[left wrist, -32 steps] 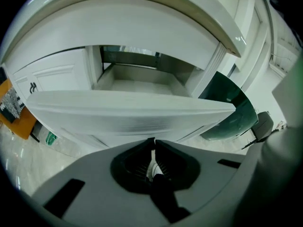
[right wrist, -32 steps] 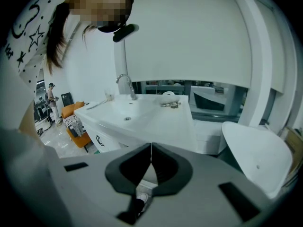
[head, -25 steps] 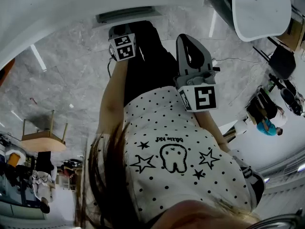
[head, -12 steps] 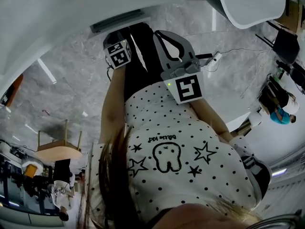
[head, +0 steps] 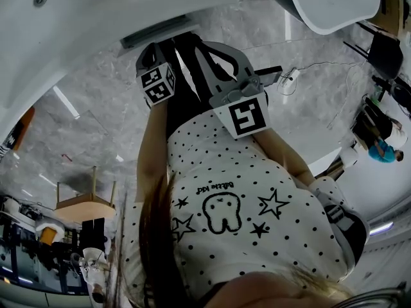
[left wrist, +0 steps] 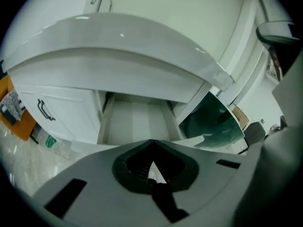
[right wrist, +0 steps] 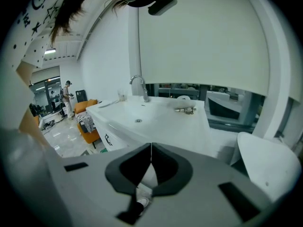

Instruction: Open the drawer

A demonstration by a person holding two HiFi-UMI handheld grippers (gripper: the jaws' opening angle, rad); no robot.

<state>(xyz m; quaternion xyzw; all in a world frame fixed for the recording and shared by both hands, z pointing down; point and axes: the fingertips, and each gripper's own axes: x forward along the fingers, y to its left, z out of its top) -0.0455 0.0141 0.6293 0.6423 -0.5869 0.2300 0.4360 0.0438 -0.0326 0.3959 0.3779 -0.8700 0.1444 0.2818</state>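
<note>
The drawer [left wrist: 135,122] under the white tabletop [left wrist: 123,37] is pulled out. The left claw [left wrist: 151,143] and the right claw [right wrist: 151,148] are both closed tight, holding nothing.

White drawer [left wrist: 135,121]; grey marbled floor [head: 96,92]; white shirt [head: 292,236], black dots, stars.

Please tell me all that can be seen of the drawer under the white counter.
The drawer stands pulled out towards the camera, under the white counter, right of a cabinet door with a dark handle. It looks white and smooth. Two side walls and a pale bottom show, with nothing on the visible part. The left gripper hides its front; nothing visibly touches it.
</note>
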